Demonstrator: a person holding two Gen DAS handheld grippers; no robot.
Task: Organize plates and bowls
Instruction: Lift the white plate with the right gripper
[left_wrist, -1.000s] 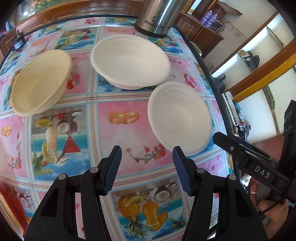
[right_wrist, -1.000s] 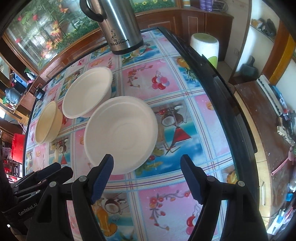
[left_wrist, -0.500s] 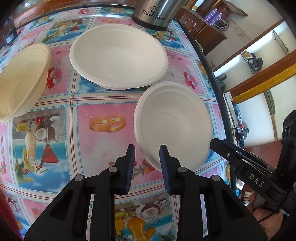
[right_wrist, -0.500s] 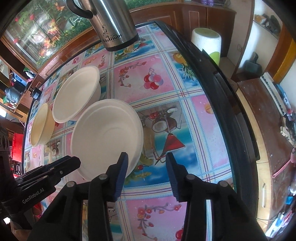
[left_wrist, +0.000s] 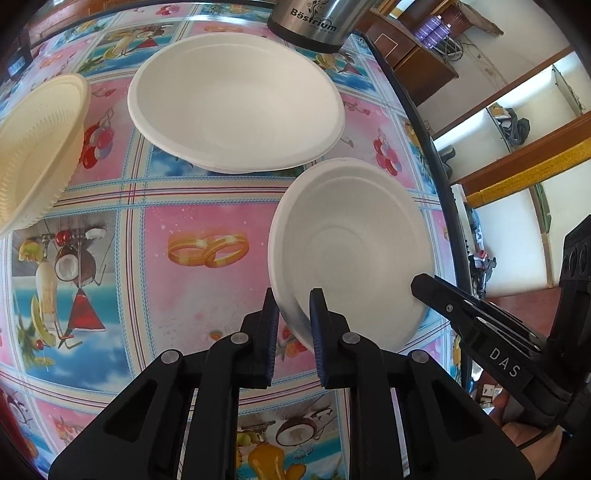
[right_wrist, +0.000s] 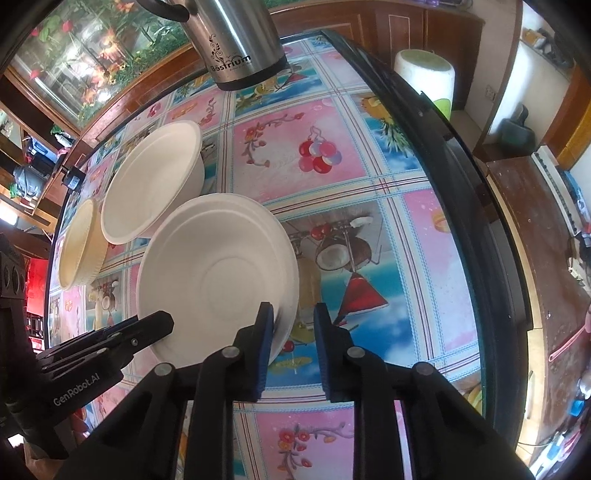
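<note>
A small white bowl sits near the right edge of the patterned table. My left gripper is shut on its near left rim, with the wall pinched between the blue pads. My right gripper straddles the bowl's right rim and its jaws are closing. The left pad lies against the inside wall, and a thin strip of cloth shows before the right pad. Each view shows the other gripper's tips at the opposite rim. Behind stand a larger white bowl and a ribbed cream bowl.
A steel flask stands at the far end of the table. The dark table edge runs close along the right. A white and green canister stands beyond that edge. A hand holds the right gripper.
Both grippers came down and forward onto the small white bowl while their jaws narrowed. The left one went from wide open to shut on the rim. The right one narrowed around the opposite rim.
</note>
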